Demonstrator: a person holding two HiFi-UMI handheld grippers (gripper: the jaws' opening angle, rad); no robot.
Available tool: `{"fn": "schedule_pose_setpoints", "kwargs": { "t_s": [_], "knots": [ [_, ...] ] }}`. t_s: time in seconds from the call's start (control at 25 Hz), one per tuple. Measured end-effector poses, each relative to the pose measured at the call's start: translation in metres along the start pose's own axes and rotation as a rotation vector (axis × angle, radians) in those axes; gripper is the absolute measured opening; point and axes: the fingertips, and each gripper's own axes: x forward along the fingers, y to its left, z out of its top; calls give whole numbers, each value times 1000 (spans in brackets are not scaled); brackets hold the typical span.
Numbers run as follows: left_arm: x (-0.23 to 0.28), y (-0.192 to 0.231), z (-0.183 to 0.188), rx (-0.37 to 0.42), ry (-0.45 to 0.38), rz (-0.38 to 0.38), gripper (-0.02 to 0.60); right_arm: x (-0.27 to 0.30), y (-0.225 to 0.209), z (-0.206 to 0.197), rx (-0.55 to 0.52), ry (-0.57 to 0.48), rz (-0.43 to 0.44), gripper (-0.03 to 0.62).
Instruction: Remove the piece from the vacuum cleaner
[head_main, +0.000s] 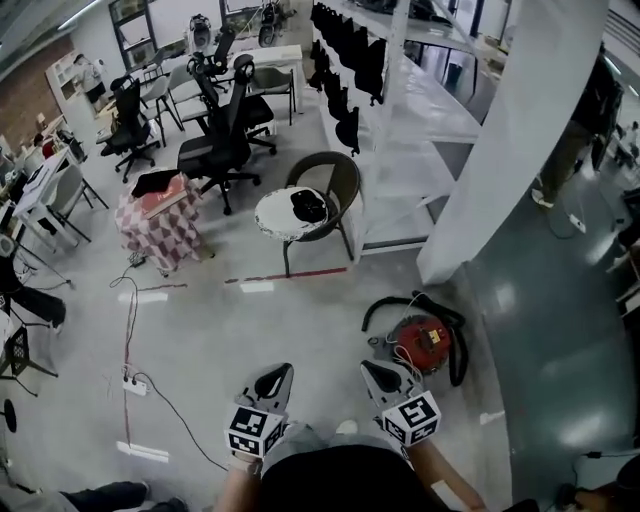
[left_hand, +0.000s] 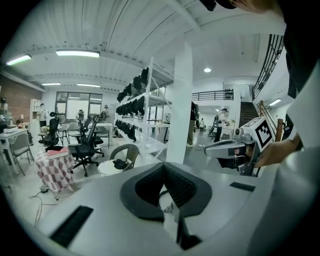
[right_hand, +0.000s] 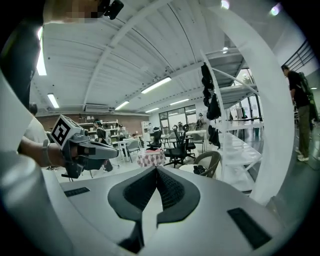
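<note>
A white pillar (head_main: 520, 140) rises at the right. Near its foot, on the floor, sits the red vacuum (head_main: 425, 342), a black hose (head_main: 400, 303) curled round it. The left gripper (head_main: 272, 378) and right gripper (head_main: 382, 375) hang close to the person's body, apart from the vacuum, each with jaws together on nothing. The task looks unstarted. Next, I judge, comes reaching down and opening the jaws. The piece is too small to pick out, and neither gripper view shows the vacuum.

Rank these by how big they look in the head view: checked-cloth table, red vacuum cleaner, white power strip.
Largest, about alike: checked-cloth table and red vacuum cleaner, hose included.
Smallest: white power strip.
</note>
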Motion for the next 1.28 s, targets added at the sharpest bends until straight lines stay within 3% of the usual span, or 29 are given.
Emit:
{"fn": "schedule_pose_setpoints", "kwargs": {
  "t_s": [0.36, 0.72, 1.04, 1.28],
  "knots": [
    [117, -6, 32, 106, 38, -272, 18, 1, -88, -4, 70, -15, -261, 29],
    [203, 3, 61, 212, 44, -524, 18, -1, -138, 8, 116, -34, -542, 29],
    [239, -19, 49, 278, 109, -777, 18, -15, -140, -17, 213, -12, -767, 29],
    [246, -42, 17, 340, 176, -927, 18, -36, -121, -53, 317, 8, -922, 29]
  ]
}}
